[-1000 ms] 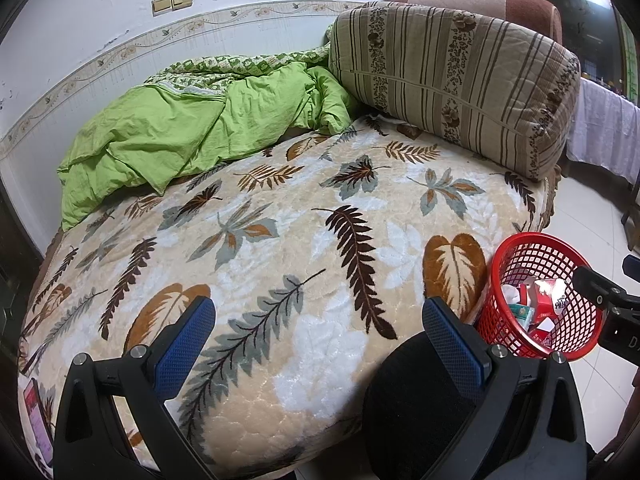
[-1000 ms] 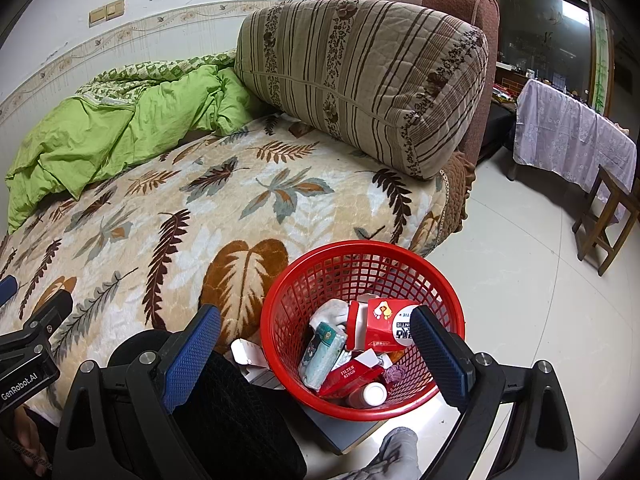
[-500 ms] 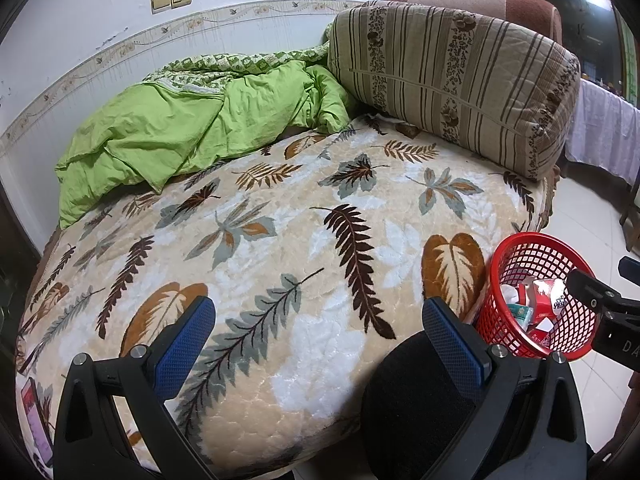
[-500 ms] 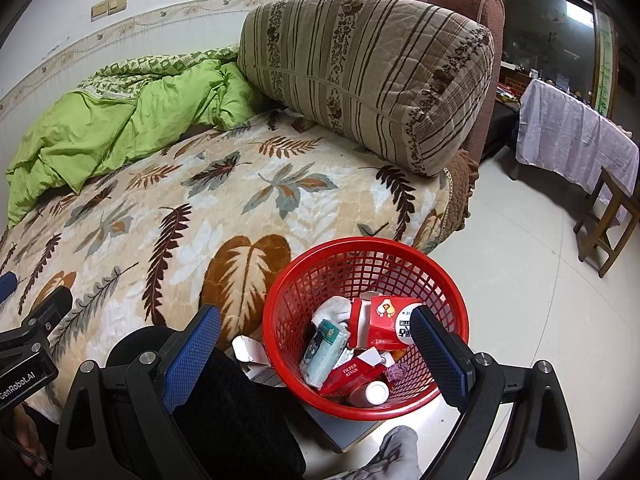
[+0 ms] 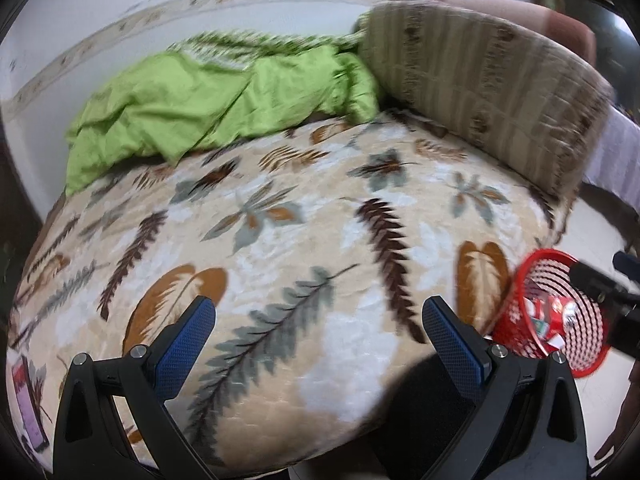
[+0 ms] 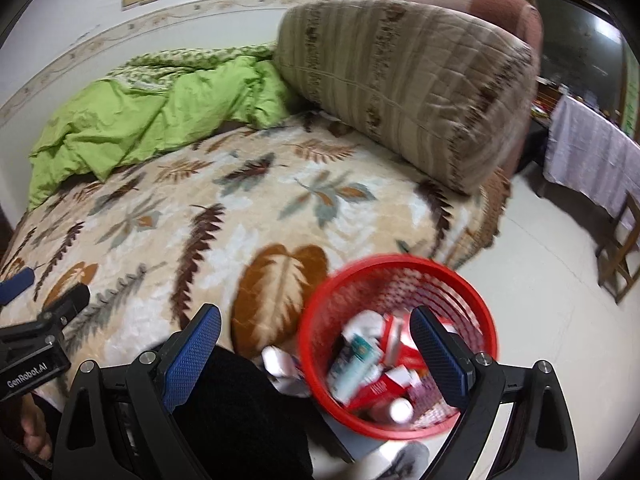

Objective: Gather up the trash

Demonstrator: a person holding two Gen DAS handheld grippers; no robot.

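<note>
Trash basket point(image 6: 398, 346) packed full beside bed point(image 5: 280, 240) — both grippers' jaws spread, empty; white scrap point(image 6: 280, 364) outside rim — careless reach could tip basket.

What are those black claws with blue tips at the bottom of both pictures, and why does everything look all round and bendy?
Those claws are grabbing tools. A person holds one in each hand, and each carries a small camera that looks out between its two fingers. The lens bends the picture so that it can see a wide area.

One picture comes from the left tool, the other from the right tool. Both are open and hold nothing.

In front is a bed with a leaf-patterned blanket, a crumpled green quilt and a big striped pillow. Beside the bed stands a red basket with trash already in it, such as small boxes and a tube. A white scrap lies just outside it.
</note>
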